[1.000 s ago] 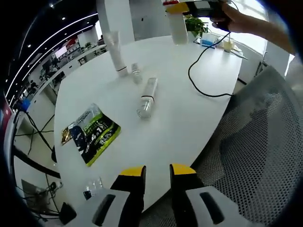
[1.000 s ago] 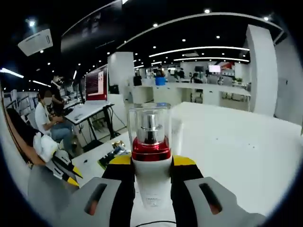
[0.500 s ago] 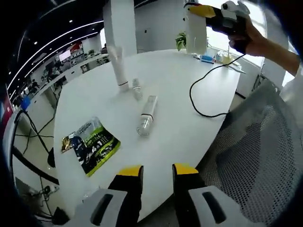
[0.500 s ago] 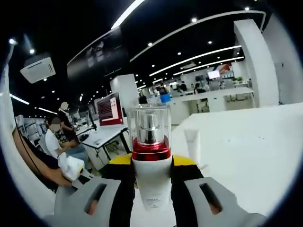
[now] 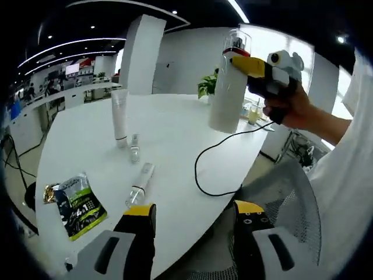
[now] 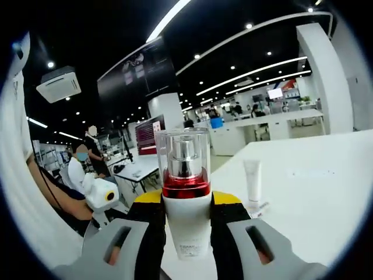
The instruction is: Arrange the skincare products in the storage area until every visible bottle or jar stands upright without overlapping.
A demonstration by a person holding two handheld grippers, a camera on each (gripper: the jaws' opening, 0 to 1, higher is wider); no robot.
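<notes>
My right gripper (image 6: 187,199) is shut on a white bottle (image 6: 186,233) with a red collar and a clear cap, held upright in the air. From the left gripper view, that bottle (image 5: 226,93) hangs above the white table's (image 5: 175,125) far right side, in the right gripper (image 5: 255,63). A white tube (image 5: 120,118) stands on its cap at the back left, with a small clear bottle (image 5: 134,149) upright beside it. A clear bottle (image 5: 140,183) lies on its side nearer me. My left gripper (image 5: 192,220) is open and holds nothing, low over the near table edge.
A green sachet (image 5: 76,201) lies at the table's near left. A black cable (image 5: 213,169) trails across the table's right side. A mesh chair (image 5: 282,186) stands at the right edge. The tube (image 6: 252,181) shows right of the held bottle. People sit at desks (image 6: 81,169) behind.
My left gripper's jaws have spread wider apart. Its camera has tilted up and back. The right gripper, still holding the bottle, now sits lower and nearer in the left gripper view.
</notes>
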